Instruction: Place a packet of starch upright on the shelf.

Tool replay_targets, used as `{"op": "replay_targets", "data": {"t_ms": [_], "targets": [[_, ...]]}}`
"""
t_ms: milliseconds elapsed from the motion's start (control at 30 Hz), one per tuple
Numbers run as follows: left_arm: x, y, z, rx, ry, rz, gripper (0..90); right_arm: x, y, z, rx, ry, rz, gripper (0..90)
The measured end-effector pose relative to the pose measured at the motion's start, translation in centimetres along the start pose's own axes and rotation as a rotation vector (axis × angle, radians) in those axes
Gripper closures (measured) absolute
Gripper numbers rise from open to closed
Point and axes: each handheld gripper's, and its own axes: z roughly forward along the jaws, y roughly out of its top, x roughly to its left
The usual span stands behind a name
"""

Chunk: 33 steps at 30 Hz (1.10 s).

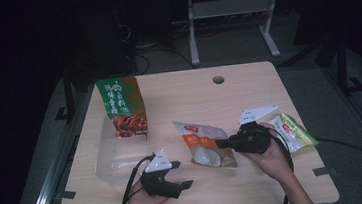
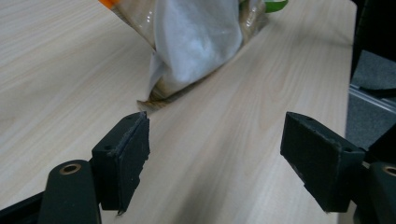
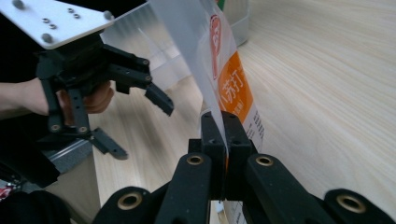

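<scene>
The right gripper (image 3: 226, 135) is clamped on the edge of a white-and-orange snack bag (image 3: 231, 84), its two black jaws pressed together with the thin film pinched between them, as the right gripper view shows. From above, the same right gripper (image 1: 221, 143) points toward the table's left and meets the bag (image 1: 204, 142) at its right edge; the bag sits near the middle of the pale wooden table (image 1: 248, 95), tilted, with a pale lower end toward the person.

The left gripper (image 1: 183, 174) is held low near the front edge of the table, its jaws standing wide apart with nothing between them. In the left gripper view the gap between the jaws (image 2: 215, 154) frames bare tabletop, and the bag's crumpled lower corner (image 2: 196, 51) lies just beyond the jaw tips, not touching them. The right gripper view catches that left gripper (image 3: 140, 112) farther off, a hand (image 3: 88, 98) wrapped around its body and the grey plate on top.

Behind the left gripper, a clear plastic container (image 1: 119, 155) rests on the table's left side, and a green-and-red food packet (image 1: 122, 107) stands upright at its far end. A green-and-white packet (image 1: 295, 131) lies flat near the table's right edge, just beside the right hand (image 1: 269, 156). A round cable hole (image 1: 218, 80) marks the table's far side.
</scene>
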Motion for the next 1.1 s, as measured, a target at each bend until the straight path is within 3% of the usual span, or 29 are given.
{"op": "replay_targets", "data": {"t_ms": [233,300,400,533,733,1000,1100], "targets": [[1.0,1.3,1.1,0.0,0.019,0.008,24.1,-0.1,-0.4,-0.1,0.011,0.004,-0.003,89.4],[1.6,1.8,1.9,-0.002,0.019,-0.017,26.1,-0.2,-0.5,-0.1,0.015,0.004,-0.005,89.4],[2.2,2.2,2.5,-0.021,0.005,-0.047,33.1,-0.3,-0.6,-0.2,0.021,-0.002,-0.005,89.3],[3.2,2.6,3.0,-0.038,-0.009,-0.126,43.1,-0.3,-0.6,-0.2,0.029,0.012,-0.007,89.2],[3.9,3.3,3.2,-0.05,-0.024,-0.159,61.4,-0.4,-0.6,-0.1,0.025,0.006,-0.007,89.2],[3.5,4.2,3.8,-0.051,-0.046,-0.122,86.2,-0.5,-0.6,0.1,0.033,-0.006,-0.013,89.1],[3.2,4.3,3.8,-0.044,-0.025,-0.101,88.9,-0.5,-0.6,0.1,0.033,-0.011,-0.011,89.0]]}}
